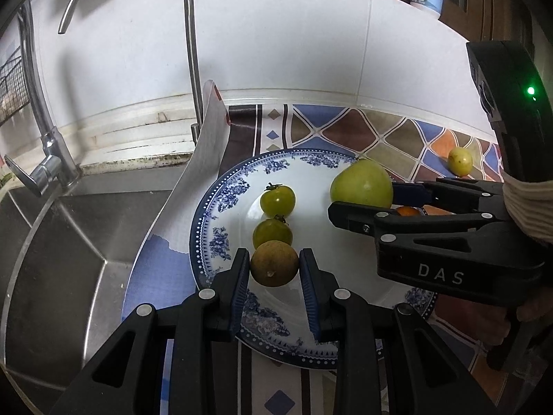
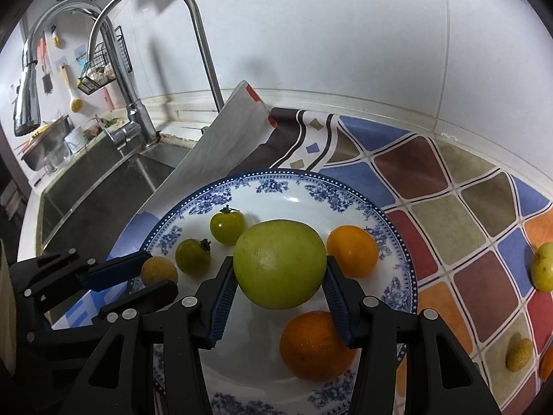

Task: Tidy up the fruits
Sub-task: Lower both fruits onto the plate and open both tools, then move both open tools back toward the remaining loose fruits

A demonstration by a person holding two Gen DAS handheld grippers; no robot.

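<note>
A blue-and-white plate lies on the patterned cloth. My left gripper is shut on a small brownish-yellow round fruit over the plate's near-left part. My right gripper is shut on a large green apple-like fruit over the plate's middle. I cannot tell whether either fruit rests on the plate. Two small green tomatoes sit in a row beyond the left fruit. Two oranges lie on the plate beside and under the right gripper.
A steel sink with two taps lies to the left, the cloth's edge curling up beside it. Loose yellowish fruits lie on the cloth to the right. A tiled wall stands behind. A sleeve shows at the right.
</note>
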